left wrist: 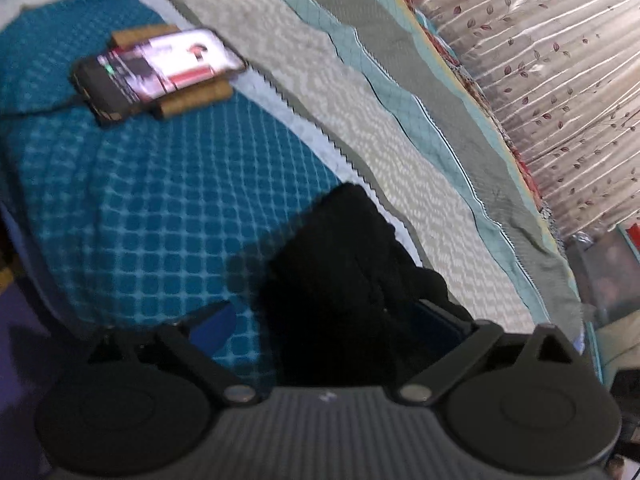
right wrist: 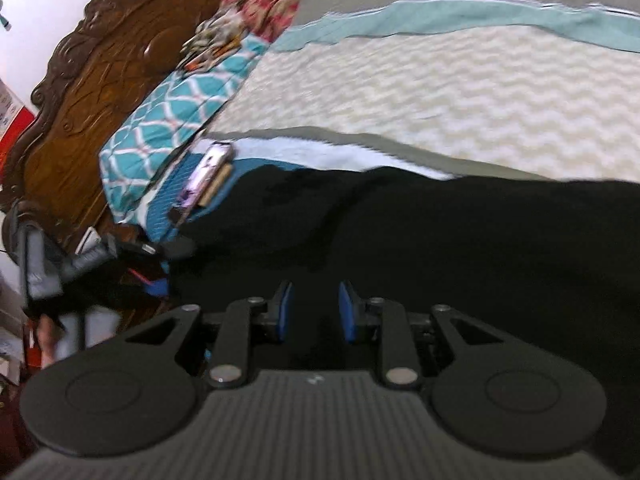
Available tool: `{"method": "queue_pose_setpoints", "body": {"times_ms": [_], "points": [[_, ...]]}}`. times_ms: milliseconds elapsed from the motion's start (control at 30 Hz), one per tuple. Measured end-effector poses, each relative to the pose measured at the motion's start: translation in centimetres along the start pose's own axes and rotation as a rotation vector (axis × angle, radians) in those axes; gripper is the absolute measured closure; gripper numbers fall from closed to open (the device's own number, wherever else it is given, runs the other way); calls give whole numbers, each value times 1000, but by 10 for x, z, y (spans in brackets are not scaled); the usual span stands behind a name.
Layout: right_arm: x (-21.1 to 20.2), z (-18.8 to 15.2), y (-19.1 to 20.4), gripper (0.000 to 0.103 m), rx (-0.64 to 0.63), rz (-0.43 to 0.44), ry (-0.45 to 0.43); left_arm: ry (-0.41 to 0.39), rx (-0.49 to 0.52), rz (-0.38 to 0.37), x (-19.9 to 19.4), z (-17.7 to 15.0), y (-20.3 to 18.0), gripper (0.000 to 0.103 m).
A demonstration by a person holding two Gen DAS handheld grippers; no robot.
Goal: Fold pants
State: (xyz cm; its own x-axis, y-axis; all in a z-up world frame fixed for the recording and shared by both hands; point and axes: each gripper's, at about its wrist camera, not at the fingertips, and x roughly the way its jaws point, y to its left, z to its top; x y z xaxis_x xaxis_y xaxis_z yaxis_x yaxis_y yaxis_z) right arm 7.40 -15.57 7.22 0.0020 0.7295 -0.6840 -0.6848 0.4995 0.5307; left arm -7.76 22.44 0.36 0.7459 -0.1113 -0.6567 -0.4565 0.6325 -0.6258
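The black pants [right wrist: 440, 240] lie spread across the bed's teal and cream cover, filling the lower half of the right wrist view. My right gripper [right wrist: 315, 312] hovers low over them, its blue pads [right wrist: 285, 312] apart with nothing between them. In the left wrist view a bunched black end of the pants [left wrist: 344, 280] lies between the wide-open fingers of my left gripper [left wrist: 324, 320]; the left blue pad [left wrist: 214, 328] is clear of the cloth and the right pad is partly hidden behind it.
A lit phone [left wrist: 160, 68] rests on a brown block on the teal quilt [left wrist: 120, 200]. Patterned pillows [right wrist: 172, 128] and a carved wooden headboard [right wrist: 88, 80] stand at the bed's head. A floral curtain [left wrist: 540, 60] hangs beyond the far edge.
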Motion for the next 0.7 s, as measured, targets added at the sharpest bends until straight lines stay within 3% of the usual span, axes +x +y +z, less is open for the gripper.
{"method": "queue_pose_setpoints", "body": {"times_ms": [133,167,267,300,400,567,600,700], "points": [[36,6,6,74,59,43,82,-27,-29,-37,14,2,4,2],[48,4,4,74,82,42,112,-33,-36,-51,16,2,6,6],[81,-11,-11,78,183,17,193,-42,-27,-6,22,6,5,64],[80,-13,-14,78,207,38,168,-36,-34,-4,22,6,8,70],[69,-15,-23,79,266,77,165,-57,-11,-70,8,1,1,73],[36,-29,-43,74,361,139,92,-127,307,-131,-15,-22,-70,73],[27,-32,-50,74,385,148,63,-98,359,-170,-17,-29,-84,73],[-9,-40,-75,74,468,161,-56,-94,522,-184,-14,-51,-121,73]]}}
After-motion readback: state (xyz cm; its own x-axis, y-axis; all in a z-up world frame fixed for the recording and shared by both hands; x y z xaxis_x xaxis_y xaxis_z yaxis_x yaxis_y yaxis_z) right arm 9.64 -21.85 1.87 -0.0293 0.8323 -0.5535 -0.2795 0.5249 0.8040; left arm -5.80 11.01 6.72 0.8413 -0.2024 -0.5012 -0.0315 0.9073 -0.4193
